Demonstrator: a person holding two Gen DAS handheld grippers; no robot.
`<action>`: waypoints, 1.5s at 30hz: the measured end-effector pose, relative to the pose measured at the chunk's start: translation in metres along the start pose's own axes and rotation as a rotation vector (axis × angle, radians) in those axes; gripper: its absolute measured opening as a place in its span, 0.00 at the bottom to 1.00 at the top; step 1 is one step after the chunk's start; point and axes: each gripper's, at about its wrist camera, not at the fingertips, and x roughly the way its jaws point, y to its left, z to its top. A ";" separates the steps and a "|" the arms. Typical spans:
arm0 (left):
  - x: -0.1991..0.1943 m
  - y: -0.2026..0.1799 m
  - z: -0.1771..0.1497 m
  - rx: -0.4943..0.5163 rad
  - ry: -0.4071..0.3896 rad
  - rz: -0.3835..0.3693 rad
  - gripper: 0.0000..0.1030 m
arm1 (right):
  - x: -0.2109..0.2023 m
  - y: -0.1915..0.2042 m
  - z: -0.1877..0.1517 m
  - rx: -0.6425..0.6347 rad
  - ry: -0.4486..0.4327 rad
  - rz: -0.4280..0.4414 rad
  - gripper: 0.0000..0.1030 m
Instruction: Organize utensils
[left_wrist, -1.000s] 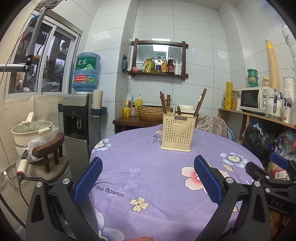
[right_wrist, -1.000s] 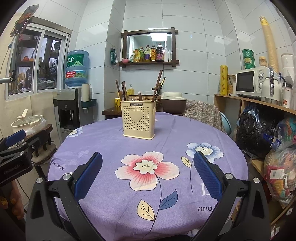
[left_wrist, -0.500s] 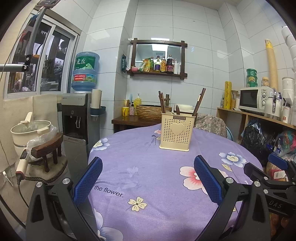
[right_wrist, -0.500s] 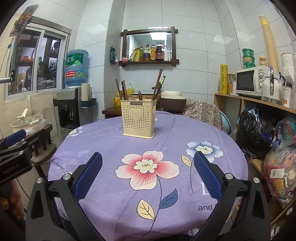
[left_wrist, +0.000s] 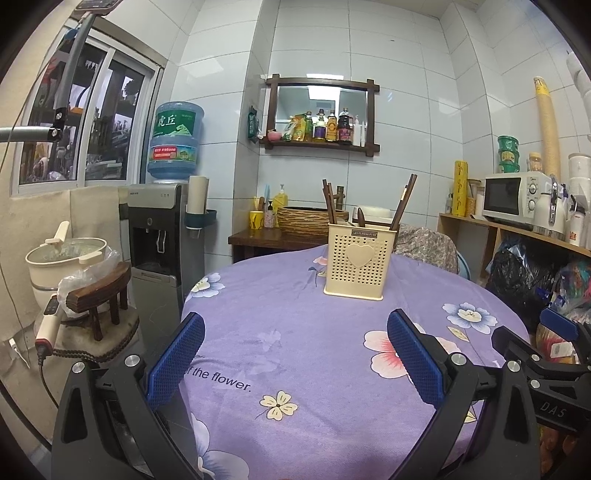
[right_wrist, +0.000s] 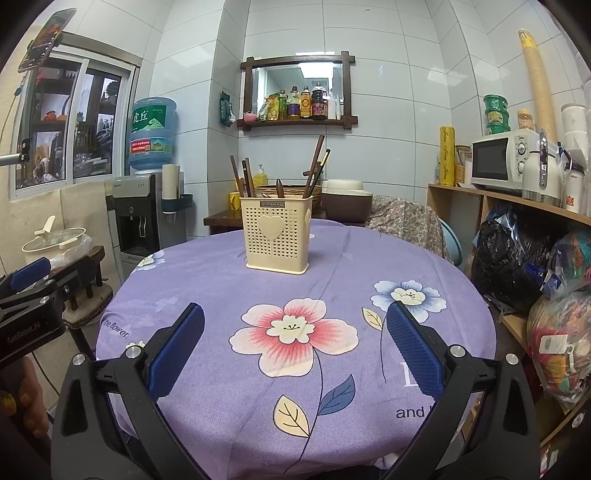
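Observation:
A cream perforated utensil holder (left_wrist: 357, 262) (right_wrist: 277, 234) with a heart on its front stands upright on the far half of the round table (left_wrist: 332, 369) (right_wrist: 229, 280), which wears a purple flowered cloth. Several dark wooden utensils (left_wrist: 402, 201) (right_wrist: 314, 166) stick out of its top. My left gripper (left_wrist: 295, 352) hovers open over the near left side of the table with nothing between its blue pads. Over the near edge, my right gripper (right_wrist: 295, 345) is open and empty too. Both are well short of the holder.
A water dispenser (left_wrist: 164, 236) and a stool with a pot (left_wrist: 66, 258) stand left of the table. A shelf with a microwave (right_wrist: 496, 164) and stuffed bags (right_wrist: 517, 262) lines the right. A draped chair (right_wrist: 406, 221) sits behind the table. A person's hand (right_wrist: 22, 402) holds the left gripper.
Both grippers have stayed open and nearly still. The left wrist view has drifted slightly, so the holder sits a little lower and further left in it.

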 end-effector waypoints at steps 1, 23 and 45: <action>0.000 0.000 0.000 0.002 0.000 0.000 0.95 | 0.000 0.000 0.000 0.000 0.001 0.001 0.94; 0.000 0.002 0.001 0.003 0.005 0.003 0.95 | 0.000 0.000 0.000 0.000 0.011 0.009 0.94; 0.001 0.000 0.000 0.002 0.017 0.011 0.95 | 0.000 0.000 0.002 -0.002 0.014 0.015 0.94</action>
